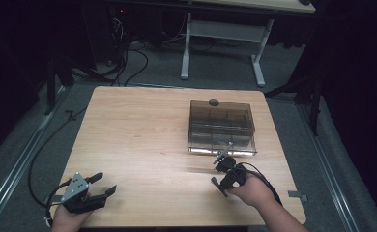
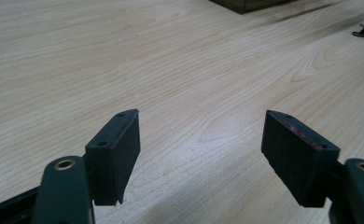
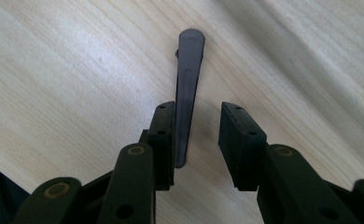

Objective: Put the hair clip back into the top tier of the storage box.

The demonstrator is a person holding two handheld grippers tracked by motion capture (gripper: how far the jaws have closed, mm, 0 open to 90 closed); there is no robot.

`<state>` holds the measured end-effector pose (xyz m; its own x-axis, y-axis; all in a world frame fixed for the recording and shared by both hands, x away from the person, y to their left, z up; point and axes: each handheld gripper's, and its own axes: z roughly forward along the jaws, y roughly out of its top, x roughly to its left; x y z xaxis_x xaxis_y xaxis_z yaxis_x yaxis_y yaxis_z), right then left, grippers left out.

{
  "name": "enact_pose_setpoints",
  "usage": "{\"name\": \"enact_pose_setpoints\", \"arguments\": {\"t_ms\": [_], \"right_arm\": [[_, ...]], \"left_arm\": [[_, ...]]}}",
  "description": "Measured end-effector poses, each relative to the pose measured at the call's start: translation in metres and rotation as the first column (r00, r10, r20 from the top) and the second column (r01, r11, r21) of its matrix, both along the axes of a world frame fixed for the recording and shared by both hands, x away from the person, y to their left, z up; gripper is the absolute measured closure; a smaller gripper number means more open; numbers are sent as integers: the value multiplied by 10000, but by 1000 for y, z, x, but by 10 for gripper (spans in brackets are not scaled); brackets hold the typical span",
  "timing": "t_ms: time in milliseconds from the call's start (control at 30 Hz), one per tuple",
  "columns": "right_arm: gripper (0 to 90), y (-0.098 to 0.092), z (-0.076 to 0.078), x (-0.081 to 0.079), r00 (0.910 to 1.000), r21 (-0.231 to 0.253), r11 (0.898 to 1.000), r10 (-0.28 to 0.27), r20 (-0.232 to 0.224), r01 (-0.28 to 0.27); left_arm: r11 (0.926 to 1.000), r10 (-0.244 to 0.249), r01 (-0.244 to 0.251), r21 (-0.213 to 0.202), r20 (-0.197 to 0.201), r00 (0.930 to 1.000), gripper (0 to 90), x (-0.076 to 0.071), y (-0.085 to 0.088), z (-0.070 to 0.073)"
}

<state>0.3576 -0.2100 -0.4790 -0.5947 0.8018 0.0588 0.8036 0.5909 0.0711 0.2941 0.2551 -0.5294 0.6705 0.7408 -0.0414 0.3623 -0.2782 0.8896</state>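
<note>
A pale wooden table (image 1: 143, 145) (square-cornered) bears a smoky compartment box (image 1: 221, 126) and a dark clip (image 3: 188, 88).

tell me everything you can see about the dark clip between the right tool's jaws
The clip is a long, slim, dark grey piece, plastic by its look, with a rounded far tip and a groove along its length. It lies on the wooden table between the right tool's open jaws, against the left pad, clear of the right one.

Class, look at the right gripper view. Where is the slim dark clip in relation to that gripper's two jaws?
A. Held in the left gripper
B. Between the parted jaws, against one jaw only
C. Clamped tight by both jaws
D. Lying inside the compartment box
B: the clip lies between the right gripper's parted jaws, alongside one jaw with a gap to the other.
</note>
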Motion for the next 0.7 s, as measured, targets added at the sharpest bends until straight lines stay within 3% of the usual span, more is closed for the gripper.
{"name": "enact_pose_setpoints", "arguments": {"t_ms": [100,133,300,700], "right_arm": [[667,2,-1,3,9997,-42,9998,211,84,-210],[668,4,-1,3,10000,-88,9999,-52,30,52],[674,10,-3,6,10000,-146,9999,-82,-54,81],[727,17,-7,13,9999,-314,9994,133,27,-132]], "left_arm": [[10000,-4,3,-2,-1,10000,287,0,0,0],[10000,6,-6,-20,15,10000,287,0,0,0],[10000,15,-15,-40,40,10000,287,0,0,0],[10000,8,-8,-52,51,10000,287,0,0,0]]}}
